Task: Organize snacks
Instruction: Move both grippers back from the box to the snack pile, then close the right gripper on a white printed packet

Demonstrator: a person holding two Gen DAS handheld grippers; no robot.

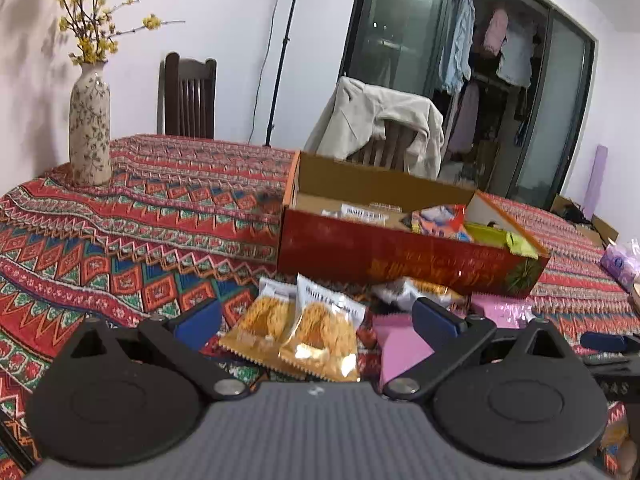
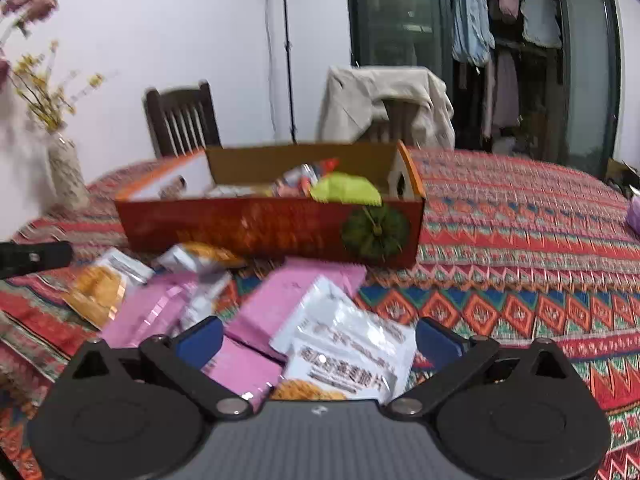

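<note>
A red cardboard box (image 1: 400, 256) (image 2: 248, 228) stands open on the patterned tablecloth, with several snack packets inside, a green one (image 2: 346, 188) at its right end. My left gripper (image 1: 316, 320) is open, and two orange noodle-snack packets (image 1: 324, 336) lie between its blue fingers. Pink packets (image 1: 400, 344) lie just to the right of them. My right gripper (image 2: 318, 338) is open over a heap of pink packets (image 2: 296, 292) and white snack packets (image 2: 348, 344). More orange and white packets (image 2: 100, 288) lie to the left of that heap.
A floral vase (image 1: 90, 128) with yellow twigs stands at the table's far left. Two chairs (image 1: 188, 96) stand behind the table, one draped with a beige jacket (image 1: 384, 124). A purple tissue pack (image 1: 620, 264) sits at the right edge. The other gripper's tip (image 2: 36, 256) shows at the left.
</note>
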